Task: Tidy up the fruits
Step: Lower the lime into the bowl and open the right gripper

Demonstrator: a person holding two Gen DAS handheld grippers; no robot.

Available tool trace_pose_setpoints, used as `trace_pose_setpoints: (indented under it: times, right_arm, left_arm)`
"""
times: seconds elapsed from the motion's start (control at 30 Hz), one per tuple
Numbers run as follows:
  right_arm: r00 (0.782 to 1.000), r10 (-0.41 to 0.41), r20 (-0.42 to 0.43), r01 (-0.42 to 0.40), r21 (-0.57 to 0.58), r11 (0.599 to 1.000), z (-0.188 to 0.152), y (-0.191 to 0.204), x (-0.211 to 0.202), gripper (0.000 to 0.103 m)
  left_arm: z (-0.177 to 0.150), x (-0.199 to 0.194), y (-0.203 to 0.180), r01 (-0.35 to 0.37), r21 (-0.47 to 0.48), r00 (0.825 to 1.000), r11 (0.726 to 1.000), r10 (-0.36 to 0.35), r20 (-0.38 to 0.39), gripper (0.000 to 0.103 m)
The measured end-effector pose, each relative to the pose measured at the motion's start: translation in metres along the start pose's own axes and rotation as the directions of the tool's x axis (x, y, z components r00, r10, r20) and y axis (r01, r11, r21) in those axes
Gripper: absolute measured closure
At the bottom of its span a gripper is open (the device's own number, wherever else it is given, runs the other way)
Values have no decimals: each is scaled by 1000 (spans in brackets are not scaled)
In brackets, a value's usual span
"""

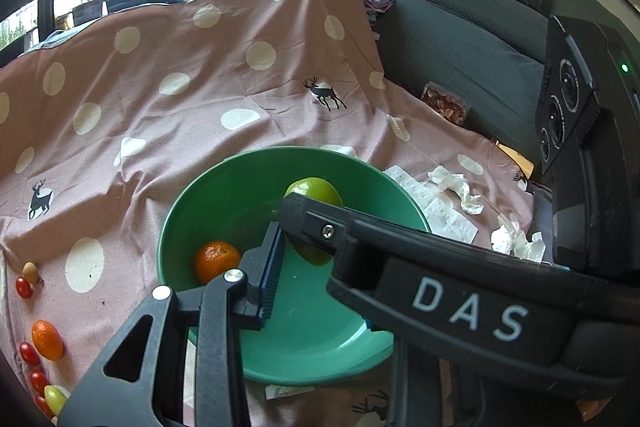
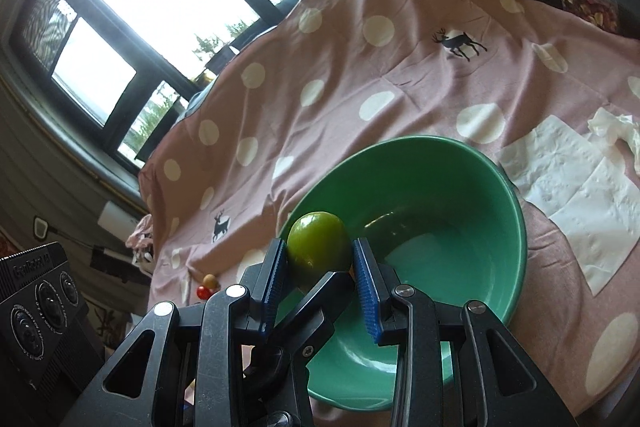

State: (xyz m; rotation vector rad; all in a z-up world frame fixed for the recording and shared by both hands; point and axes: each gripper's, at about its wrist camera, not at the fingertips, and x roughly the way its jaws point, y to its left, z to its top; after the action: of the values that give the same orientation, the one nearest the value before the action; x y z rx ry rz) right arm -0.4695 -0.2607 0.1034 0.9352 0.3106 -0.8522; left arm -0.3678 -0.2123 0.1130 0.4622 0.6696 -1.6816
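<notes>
Bowl (image 2: 516,211) open above — tissues (image 2: 576,187) beside.

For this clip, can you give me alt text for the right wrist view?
The right tongs grip a green fruit over a green bowl on a pink spotted cloth, with paper napkins beside it.

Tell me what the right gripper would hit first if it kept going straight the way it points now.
Probably the inside of the green bowl. The right gripper, shut on the green fruit, points down over its near rim; depth is hard to judge.
</notes>
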Motion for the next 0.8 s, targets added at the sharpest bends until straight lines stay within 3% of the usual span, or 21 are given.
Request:
trace_pose_setpoints:
  times: [0.8]
  right_arm:
    - [983, -168, -72, 170, 21, 985, -1, -21, 9, 65]
  left_arm:
    - [-7, 35, 4, 140, -82, 982, 987, -149, -114, 72]
